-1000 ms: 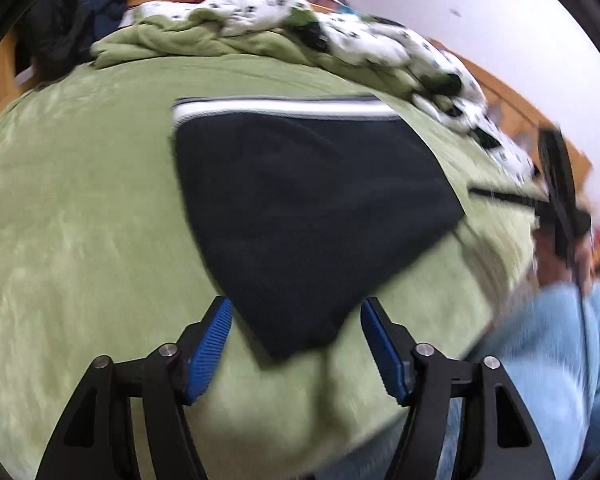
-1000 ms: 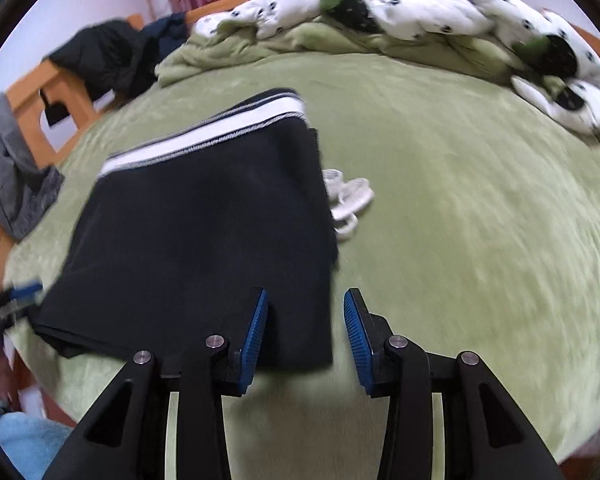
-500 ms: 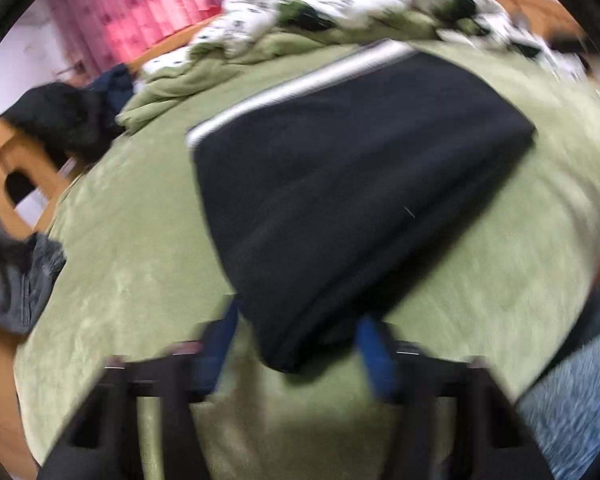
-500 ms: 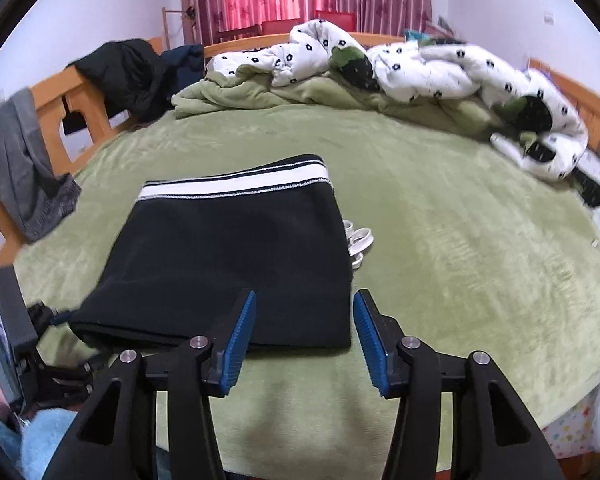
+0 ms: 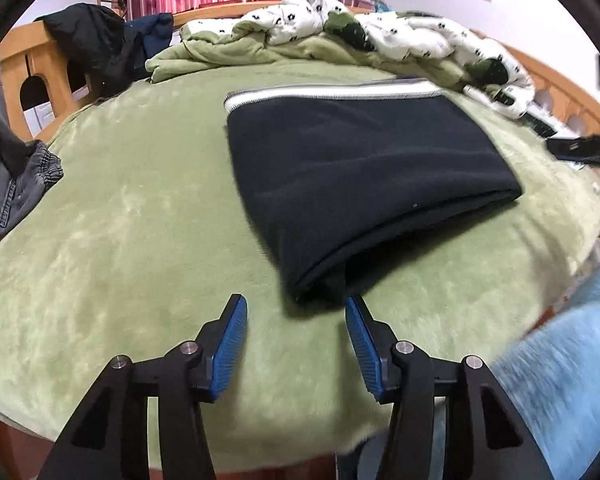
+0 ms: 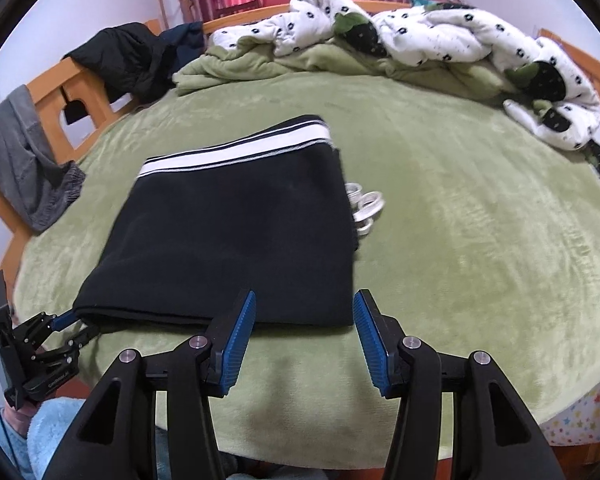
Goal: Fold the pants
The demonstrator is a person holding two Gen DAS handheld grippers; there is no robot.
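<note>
The black pants (image 5: 360,168) with a white-striped waistband lie folded flat on the green bed blanket (image 5: 120,220). They also show in the right wrist view (image 6: 236,240), waistband at the far end. My left gripper (image 5: 296,312) is open and empty, just short of the near left corner of the fold. My right gripper (image 6: 304,308) is open and empty, at the near right edge of the fold. The left gripper also shows in the right wrist view (image 6: 66,330) at the pants' near left corner. White drawstrings (image 6: 364,204) stick out from the right side.
A white spotted quilt (image 6: 420,28) and a bunched green blanket (image 6: 236,64) lie at the back. Dark jackets (image 6: 132,56) and grey pants (image 6: 28,160) hang over the wooden bed frame (image 6: 80,84) on the left. A dark object (image 5: 584,148) lies at the right edge.
Both grippers have drawn back toward the near bed edge, off the pants. The left gripper has swung round so the fold's corner sits just ahead of it. The pants stay flat.
</note>
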